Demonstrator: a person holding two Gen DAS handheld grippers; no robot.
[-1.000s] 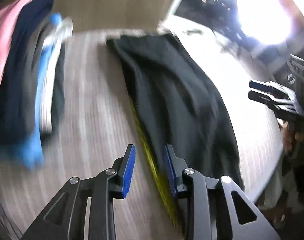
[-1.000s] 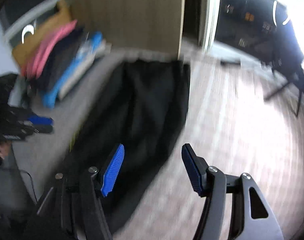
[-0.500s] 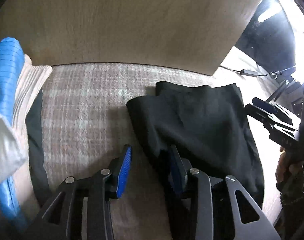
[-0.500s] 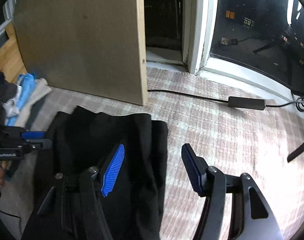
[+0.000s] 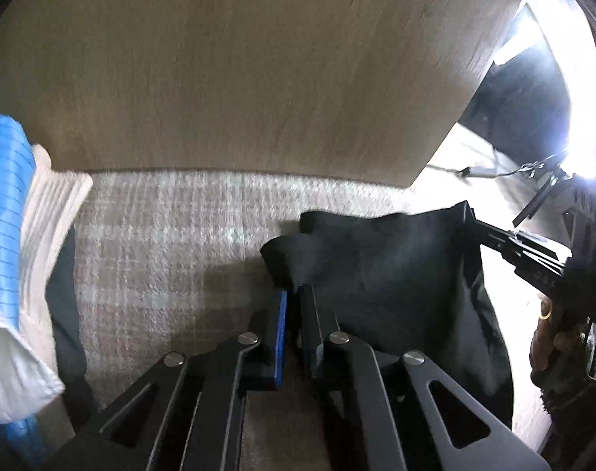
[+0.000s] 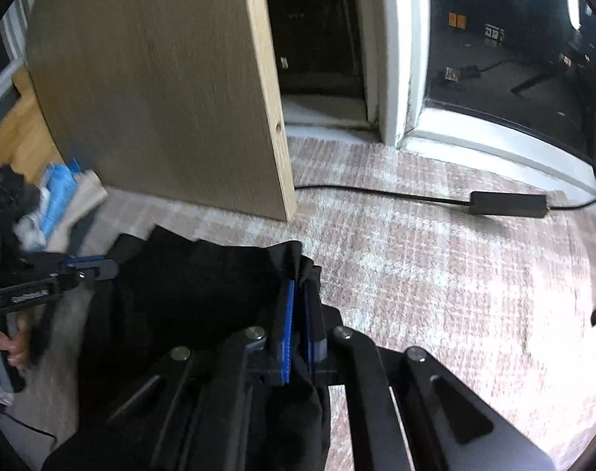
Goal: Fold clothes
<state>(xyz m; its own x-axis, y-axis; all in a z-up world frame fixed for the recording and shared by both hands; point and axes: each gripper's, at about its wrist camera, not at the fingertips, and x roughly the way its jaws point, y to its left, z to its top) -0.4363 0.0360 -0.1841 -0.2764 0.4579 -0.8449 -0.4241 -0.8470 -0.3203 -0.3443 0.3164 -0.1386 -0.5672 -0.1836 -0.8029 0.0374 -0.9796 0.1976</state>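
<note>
A black garment lies on the plaid carpet, its far end bunched up between both grippers. My left gripper is shut on the garment's left corner. In the right wrist view the same black garment fills the lower left, and my right gripper is shut on its right corner, cloth pinched between the blue pads. The right gripper shows from the left wrist view at the cloth's far right edge. The left gripper appears in the right wrist view at the cloth's left edge, with a hand behind it.
A wooden panel stands upright close behind the garment. A stack of folded clothes, blue and white on top, lies at the left. A black cable with an adapter block runs across the carpet near a white door frame.
Both grippers came down onto the garment's far corners and shut on them; they were open half a second ago. The cloth's far edge is now lifted and bunched.
</note>
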